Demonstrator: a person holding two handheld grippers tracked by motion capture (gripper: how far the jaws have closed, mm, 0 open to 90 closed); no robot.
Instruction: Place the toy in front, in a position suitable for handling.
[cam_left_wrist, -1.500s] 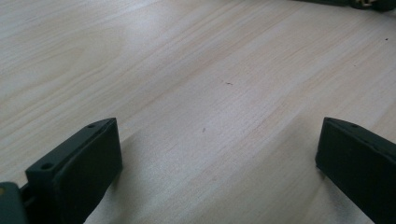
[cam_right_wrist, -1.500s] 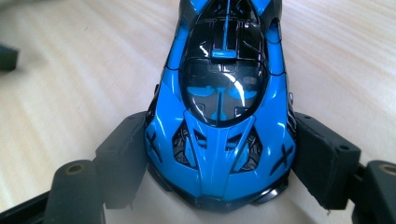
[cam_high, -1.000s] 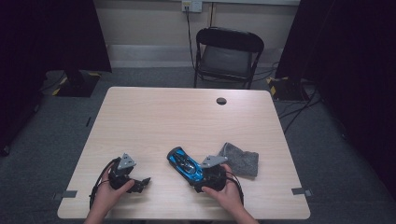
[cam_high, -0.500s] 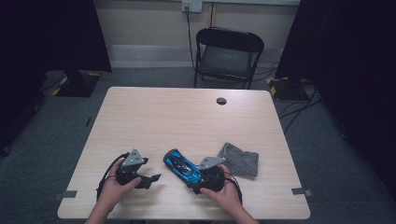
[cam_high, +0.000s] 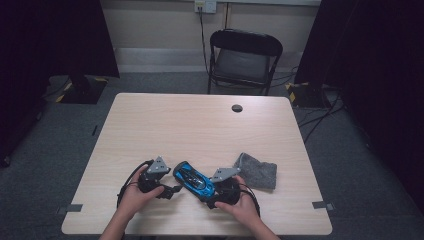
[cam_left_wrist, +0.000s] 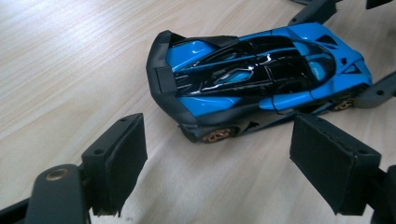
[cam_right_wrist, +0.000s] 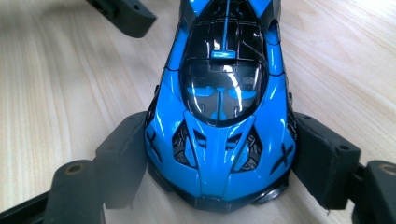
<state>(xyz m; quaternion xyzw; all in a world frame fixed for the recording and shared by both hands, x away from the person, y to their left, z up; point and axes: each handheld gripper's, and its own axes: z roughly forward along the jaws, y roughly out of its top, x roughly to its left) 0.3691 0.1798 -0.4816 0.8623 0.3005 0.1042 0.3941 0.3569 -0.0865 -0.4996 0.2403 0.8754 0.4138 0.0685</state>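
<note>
Two-gripper handling of a toy car on the table.

The right gripper (cam_right_wrist: 219, 186) is clamping the nose of the blue toy car (cam_high: 194, 180), resting near the table's (cam_high: 200, 125) front edge; the left gripper (cam_left_wrist: 224, 168), jaws apart and just narrowing on nothing, is nearing its tail, not yet gripping. No readable lettering is showing.

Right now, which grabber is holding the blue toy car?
The right gripper: its jaws press both sides of the blue toy car. The left gripper is open, short of it.
</note>
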